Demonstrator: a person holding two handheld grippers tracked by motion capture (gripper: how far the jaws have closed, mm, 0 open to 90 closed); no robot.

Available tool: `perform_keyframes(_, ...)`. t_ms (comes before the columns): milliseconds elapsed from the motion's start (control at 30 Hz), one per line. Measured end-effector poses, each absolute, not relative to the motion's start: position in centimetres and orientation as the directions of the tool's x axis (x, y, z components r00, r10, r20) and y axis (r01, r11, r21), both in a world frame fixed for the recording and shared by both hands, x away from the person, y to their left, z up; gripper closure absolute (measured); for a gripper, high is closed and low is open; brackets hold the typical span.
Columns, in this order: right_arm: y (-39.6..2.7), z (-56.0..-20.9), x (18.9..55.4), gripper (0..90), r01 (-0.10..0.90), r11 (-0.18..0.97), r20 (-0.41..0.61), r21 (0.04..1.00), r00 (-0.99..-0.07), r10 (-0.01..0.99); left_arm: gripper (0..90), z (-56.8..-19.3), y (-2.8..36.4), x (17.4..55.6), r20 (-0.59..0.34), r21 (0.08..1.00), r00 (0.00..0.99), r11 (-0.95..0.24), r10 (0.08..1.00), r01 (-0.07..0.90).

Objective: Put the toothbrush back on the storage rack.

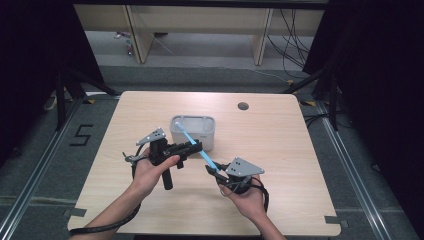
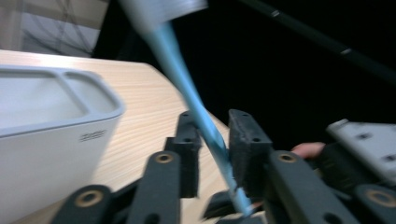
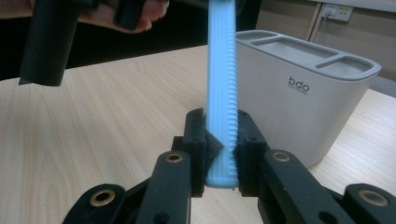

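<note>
Toothbrush (image 1: 200,152), light blue, spans the gap between both grippers above the wooden table (image 1: 280,150), its head end angled up over the grey compartmented holder (image 1: 194,131). Right gripper (image 1: 214,170) is clenched on the ribbed handle end; in the right gripper view both pads press the handle (image 3: 223,135) near its butt. Left gripper (image 1: 196,147) takes the shaft farther up; in the left gripper view the shaft (image 2: 205,126) runs between the pads, against the right-hand pad, while contact with the other pad cannot be confirmed owing to blur. Holder sits just beyond the left gripper, near the table's middle. Open tabletop lies to the right and left of the holder and in front of both hands; table edges are well apart from the work.
</note>
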State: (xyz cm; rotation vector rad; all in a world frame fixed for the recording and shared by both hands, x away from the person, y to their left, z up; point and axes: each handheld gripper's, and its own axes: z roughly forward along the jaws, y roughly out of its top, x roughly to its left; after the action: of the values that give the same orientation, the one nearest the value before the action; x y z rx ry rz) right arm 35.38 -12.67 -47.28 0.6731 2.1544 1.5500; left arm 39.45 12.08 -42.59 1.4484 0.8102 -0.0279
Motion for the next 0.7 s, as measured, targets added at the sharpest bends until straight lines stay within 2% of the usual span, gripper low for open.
perform_keyframes(133, -12.3, -47.5, 35.4, 77.8, 0.143, 0.28, -0.05, 0.949, -0.811, 0.583, 80.5, -41.9, 11.4, 39.0, -0.491, 0.869, 0.772, 0.166, 0.405, 0.466)
perform_keyframes(300, -12.0, -47.5, 35.3, 76.6, 0.152, 0.266, -0.029, 0.952, -0.818, 0.574, 82.2, -41.2, 10.8, 38.6, -0.454, 0.888, 0.793, 0.14, 0.406, 0.438)
perform_keyframes(467, -11.9, -47.3, 35.4, 62.7, 0.18, 0.272, -0.011, 0.945, -0.817, 0.577, 82.7, -40.9, 10.6, 38.4, -0.423, 0.903, 0.8, 0.119, 0.425, 0.414)
perform_keyframes(700, -12.4, -47.4, 35.4, 50.7, 0.219, 0.29, -0.008, 0.932, -0.786, 0.618, 82.8, -40.7, 11.2, 38.4, -0.348, 0.931, 0.794, 0.087, 0.498, 0.354)
